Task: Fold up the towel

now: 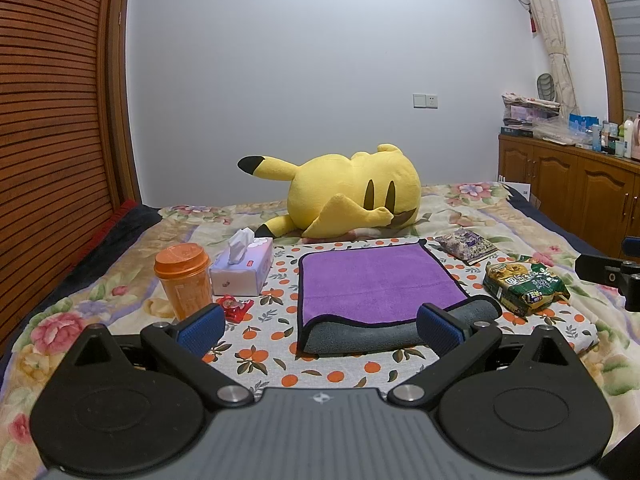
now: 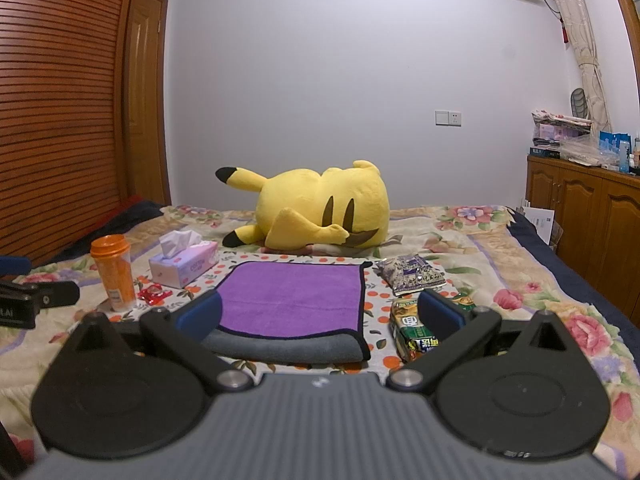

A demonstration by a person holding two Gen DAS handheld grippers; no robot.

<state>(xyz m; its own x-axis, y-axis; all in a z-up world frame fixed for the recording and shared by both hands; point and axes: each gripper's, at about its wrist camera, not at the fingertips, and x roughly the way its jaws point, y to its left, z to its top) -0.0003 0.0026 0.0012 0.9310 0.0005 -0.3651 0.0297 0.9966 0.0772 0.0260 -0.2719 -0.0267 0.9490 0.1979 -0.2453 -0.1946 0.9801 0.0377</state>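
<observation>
On the bed [image 1: 460,204], over its near part, lies a white cloth printed with oranges [image 1: 256,332], and on that cloth rests the purple microfibre towel with grey underside and black edging [image 1: 372,280], its near edge rolled over so the grey face shows. Both tools are held low and level before the towel's near edge, pointing toward the far wall. The left hand-held gripper [image 1: 320,326] has its blue-padded fingers spread wide apart, holding nothing; its right pad stands in front of the towel's near right corner, though whether it touches the fabric I cannot tell. The right hand-held gripper [image 2: 320,314] is likewise spread wide and empty, its left pad before the towel's near left corner and its right pad over a green snack packet [image 2: 414,330]. Toward the cloth's left edge stand an orange lidded plastic cup [image 1: 186,278] and a pale tissue box [image 1: 242,268], with a small red wrapper [image 1: 234,307] near them. A yellow plush toy [image 1: 348,192] lies beyond the towel, and a purple patterned pouch [image 1: 466,246] sits beside the towel's far right corner.
</observation>
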